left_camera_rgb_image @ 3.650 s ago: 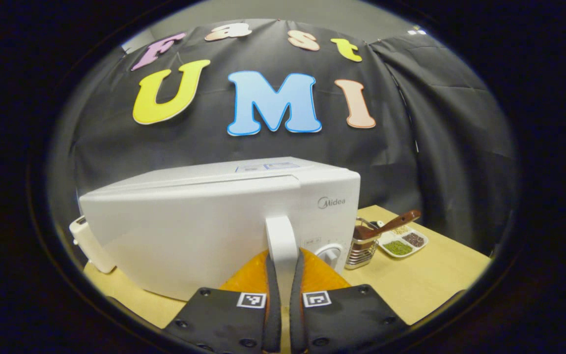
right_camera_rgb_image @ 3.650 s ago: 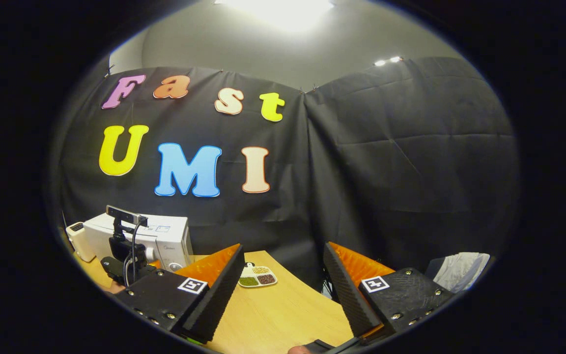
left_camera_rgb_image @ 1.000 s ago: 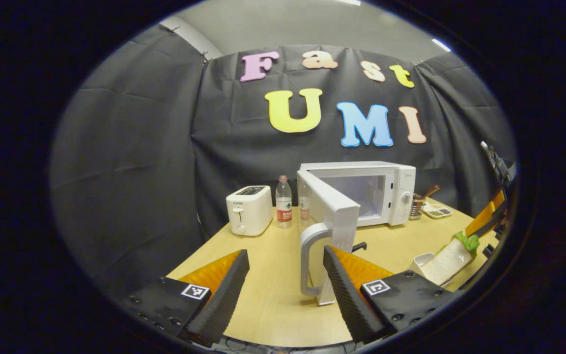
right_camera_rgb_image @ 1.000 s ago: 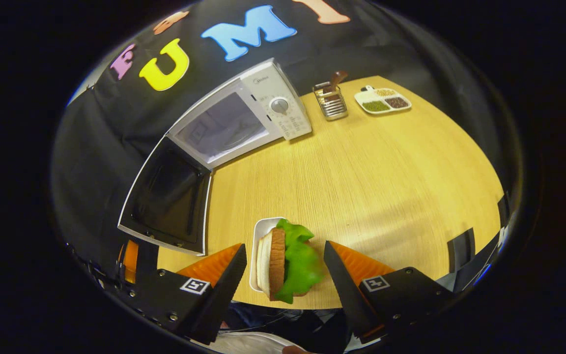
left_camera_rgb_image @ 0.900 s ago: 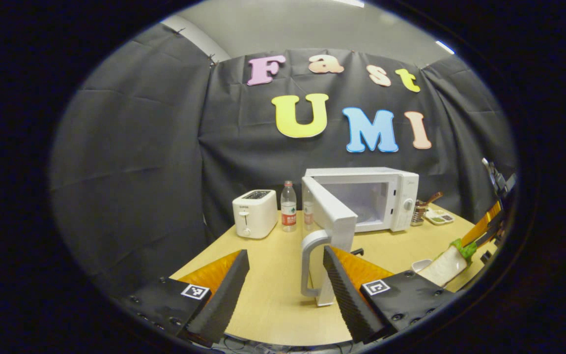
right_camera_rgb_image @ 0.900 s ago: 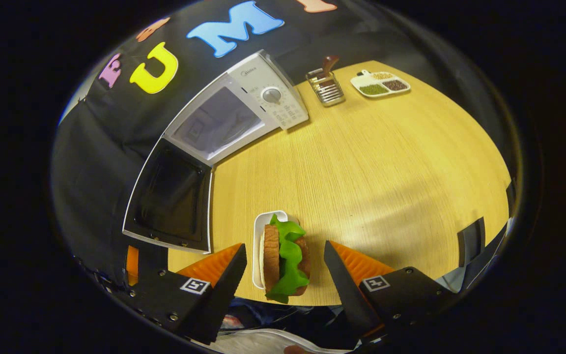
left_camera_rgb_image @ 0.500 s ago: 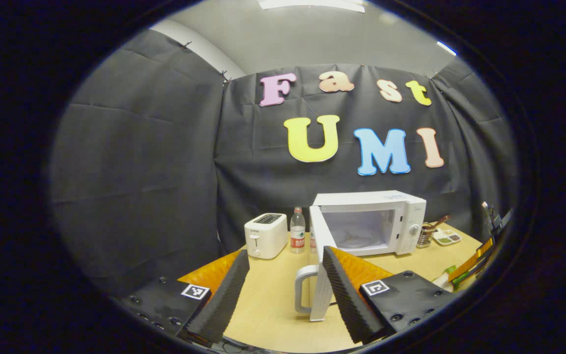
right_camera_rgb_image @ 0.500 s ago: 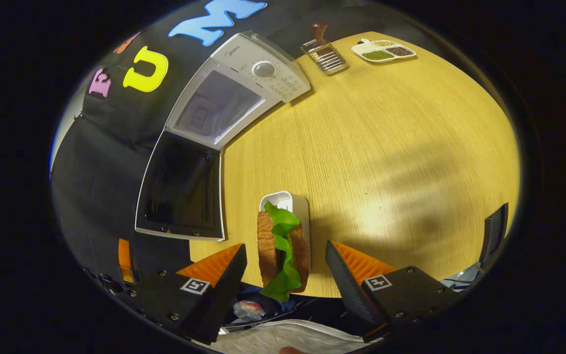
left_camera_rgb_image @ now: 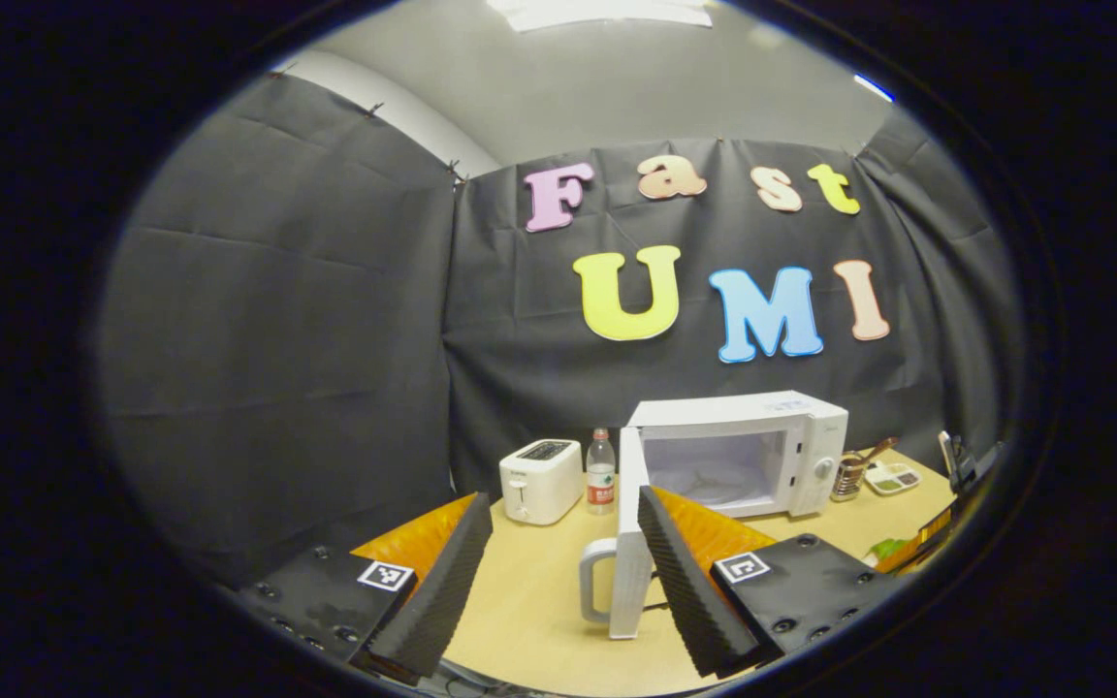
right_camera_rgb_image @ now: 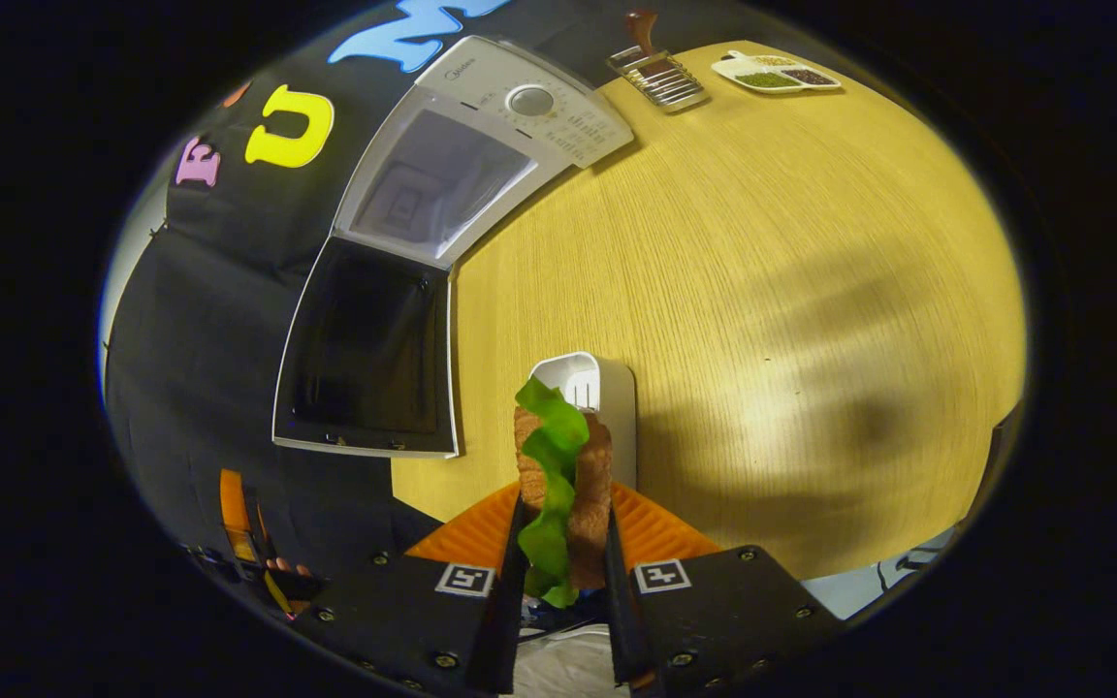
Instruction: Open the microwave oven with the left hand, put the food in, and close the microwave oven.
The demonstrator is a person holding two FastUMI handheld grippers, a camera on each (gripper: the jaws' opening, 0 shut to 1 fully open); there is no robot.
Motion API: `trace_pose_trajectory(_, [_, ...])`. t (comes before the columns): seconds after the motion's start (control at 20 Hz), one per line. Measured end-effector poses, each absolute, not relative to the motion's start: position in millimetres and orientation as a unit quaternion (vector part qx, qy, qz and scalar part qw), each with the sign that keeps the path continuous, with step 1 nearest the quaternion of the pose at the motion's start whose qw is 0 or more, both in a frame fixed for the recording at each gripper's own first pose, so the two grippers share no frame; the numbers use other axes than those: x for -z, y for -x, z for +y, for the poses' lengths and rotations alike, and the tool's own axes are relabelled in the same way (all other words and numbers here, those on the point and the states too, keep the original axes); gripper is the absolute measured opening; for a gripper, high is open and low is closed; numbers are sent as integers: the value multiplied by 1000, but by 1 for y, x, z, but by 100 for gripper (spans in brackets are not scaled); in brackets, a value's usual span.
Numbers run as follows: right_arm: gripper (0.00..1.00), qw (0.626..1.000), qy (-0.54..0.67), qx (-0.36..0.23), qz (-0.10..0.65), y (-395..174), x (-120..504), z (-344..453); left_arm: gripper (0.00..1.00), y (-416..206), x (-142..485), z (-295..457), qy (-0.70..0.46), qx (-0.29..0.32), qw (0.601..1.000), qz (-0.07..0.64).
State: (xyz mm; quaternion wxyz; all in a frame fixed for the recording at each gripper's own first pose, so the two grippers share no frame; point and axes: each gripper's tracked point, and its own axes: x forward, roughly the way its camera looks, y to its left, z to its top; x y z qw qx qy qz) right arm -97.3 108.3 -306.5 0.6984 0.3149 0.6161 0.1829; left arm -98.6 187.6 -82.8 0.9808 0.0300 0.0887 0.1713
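Observation:
The white microwave stands at the back of the table with its door swung wide open and its cavity bare. My left gripper is open and hangs short of the door, whose handle sits between the fingers' lines, untouched. In the right gripper view, the microwave and open door lie to the upper left. My right gripper is shut on the sandwich, bread with green lettuce, standing on edge over a white dish near the table's front edge.
A white toaster and a water bottle stand left of the microwave. Right of it are a wire utensil holder and a sectioned dish of beans. The wooden table lies broad to the right.
My right gripper has closed on the sandwich. My left gripper let go of the handle after swinging the door open, and has drawn back and tilted up.

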Motion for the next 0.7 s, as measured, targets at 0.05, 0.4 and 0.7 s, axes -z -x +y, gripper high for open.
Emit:
trace_pose_trajectory(0.05, [38,700,-324,-183,609,92,301,110,95,93,80,190,-30,-171,981,84])
trace_pose_trajectory(0.4, [38,727,-381,-204,533,42,258,153,100,52,73,216,-11,-150,986,67])
trace_pose_trajectory(0.7, [37,758,-427,-179,459,-32,257,204,100,33,77,258,-13,-144,987,68])
